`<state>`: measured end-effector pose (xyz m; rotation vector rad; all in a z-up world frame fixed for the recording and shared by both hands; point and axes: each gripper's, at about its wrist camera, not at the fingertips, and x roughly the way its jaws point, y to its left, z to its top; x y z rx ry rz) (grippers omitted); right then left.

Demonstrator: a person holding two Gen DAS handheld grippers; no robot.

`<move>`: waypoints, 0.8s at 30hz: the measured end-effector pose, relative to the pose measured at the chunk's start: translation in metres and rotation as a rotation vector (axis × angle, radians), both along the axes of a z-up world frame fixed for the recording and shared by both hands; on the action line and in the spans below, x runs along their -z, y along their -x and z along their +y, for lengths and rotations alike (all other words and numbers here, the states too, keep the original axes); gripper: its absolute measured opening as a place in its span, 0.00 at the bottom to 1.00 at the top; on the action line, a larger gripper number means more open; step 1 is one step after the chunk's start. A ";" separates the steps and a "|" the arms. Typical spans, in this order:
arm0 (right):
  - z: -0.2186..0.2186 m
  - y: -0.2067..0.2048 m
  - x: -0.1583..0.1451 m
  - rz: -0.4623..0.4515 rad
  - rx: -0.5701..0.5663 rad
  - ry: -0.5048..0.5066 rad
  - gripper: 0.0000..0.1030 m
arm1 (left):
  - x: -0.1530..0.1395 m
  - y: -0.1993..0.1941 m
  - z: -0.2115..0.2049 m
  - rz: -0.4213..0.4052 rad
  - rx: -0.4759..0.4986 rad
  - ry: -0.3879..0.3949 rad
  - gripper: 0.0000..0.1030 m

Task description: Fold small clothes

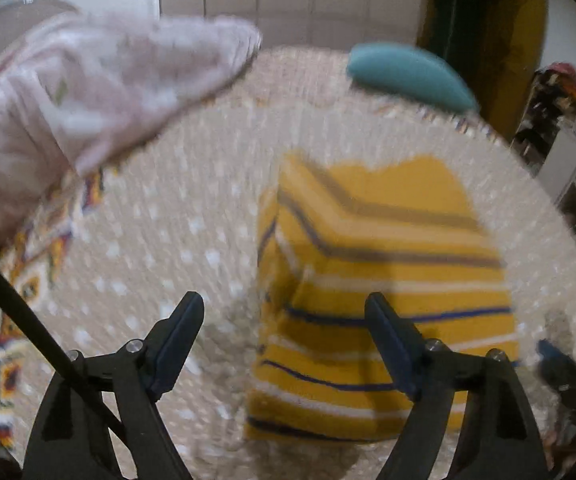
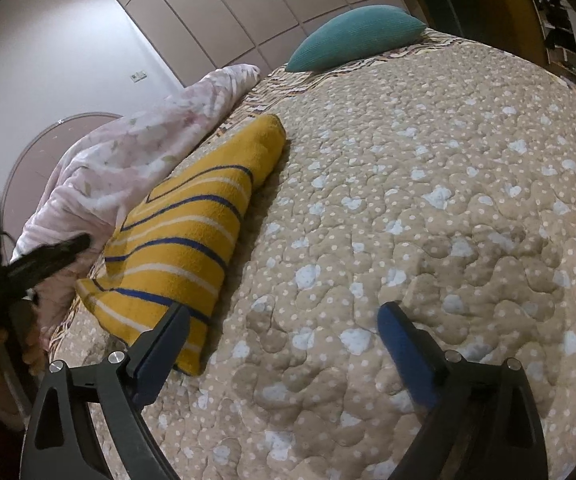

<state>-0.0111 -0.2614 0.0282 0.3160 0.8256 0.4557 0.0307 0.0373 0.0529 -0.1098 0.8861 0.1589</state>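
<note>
Item: yellow striped cloth [image 1: 383,280], terry-like, with blue and white bands; it reads as a small towel or knit garment, and I cannot tell which.
Location: it lies on my quilted bedspread [image 2: 427,200], just beside the pink floral blanket [image 2: 140,148] heaped along the bed's edge, well apart from the teal pillow [image 2: 355,36] at the far end.
Condition: already doubled over, layers stacked into a rough block with one diagonal fold line showing across the top; I judge the fold close to finished.
My left gripper [image 1: 284,312]: released, jaws standing wide, nothing between them; it hangs above the cloth's near edge, the view smeared by blur.
My right gripper [image 2: 284,320]: released too, jaws spread over bare quilt, its left finger [image 2: 168,336] passing in front of the cloth's near corner; touching or not, I cannot tell.
Handling, weight: light, by my estimate; one pinch should lift a layer.
Handling, stiffness: soft and floppy, so any lifted part will sag and the stack may slide open.
Handling, surface: fuzzy pile, not slippery; my pads should hold it well. Not fragile.
Where to take hold: at a corner or along the free edge, pinching all layers together, both of my grippers well apart for an even crease.
Risk: catching the quilt along with the cloth.
</note>
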 end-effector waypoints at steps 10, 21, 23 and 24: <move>0.000 0.000 0.000 -0.003 -0.005 -0.005 0.96 | 0.039 0.038 0.022 -0.012 -0.072 0.198 0.84; -0.001 -0.001 -0.001 -0.004 -0.007 -0.008 0.96 | 0.047 0.053 0.024 -0.067 -0.087 0.198 0.88; -0.001 0.000 -0.001 -0.004 -0.007 -0.008 0.96 | 0.047 0.053 0.025 -0.072 -0.087 0.203 0.88; -0.001 0.000 -0.001 -0.006 -0.008 -0.011 0.96 | 0.048 0.053 0.026 -0.076 -0.088 0.208 0.88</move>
